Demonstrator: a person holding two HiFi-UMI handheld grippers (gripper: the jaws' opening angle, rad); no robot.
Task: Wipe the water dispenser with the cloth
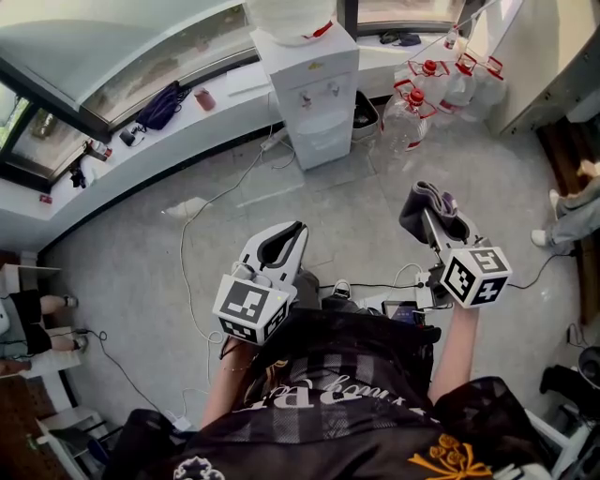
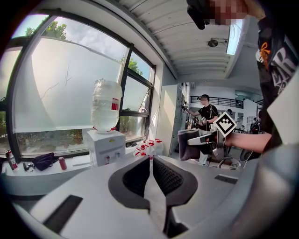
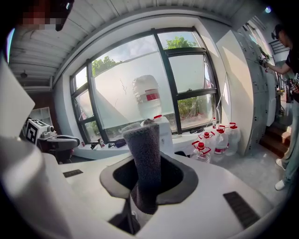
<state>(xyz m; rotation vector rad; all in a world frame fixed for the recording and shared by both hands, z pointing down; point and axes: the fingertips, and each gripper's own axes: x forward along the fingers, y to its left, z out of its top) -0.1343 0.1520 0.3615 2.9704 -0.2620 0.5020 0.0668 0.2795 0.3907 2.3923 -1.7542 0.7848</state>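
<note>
Nearest, the L gripper (image 1: 293, 234) is being held low in front of the person's waist, its fingers (image 2: 167, 176) being pressed together w/ nothing btwn them. Beside it, the R gripper (image 1: 439, 217) is being held slightly further fwd, its fingers being clamped on the grey cloth (image 3: 145, 149), which is being held upright w/ its folded top sticking out past the fingertips. Beyond both, the pale floor (image 1: 309, 202) is being shown. Farther off, well apart from both grippers, the white water dispenser (image 1: 317, 98) is being seen standing on the floor against the window ledge (image 1: 187, 127), w/ an inverted bottle (image 1: 292, 14) being carried on top. Red-capped jugs (image 1: 441, 84) are being seen grouped near it on the floor, and a dark bag (image 1: 161, 105) is being seen lying on the ledge.
</note>
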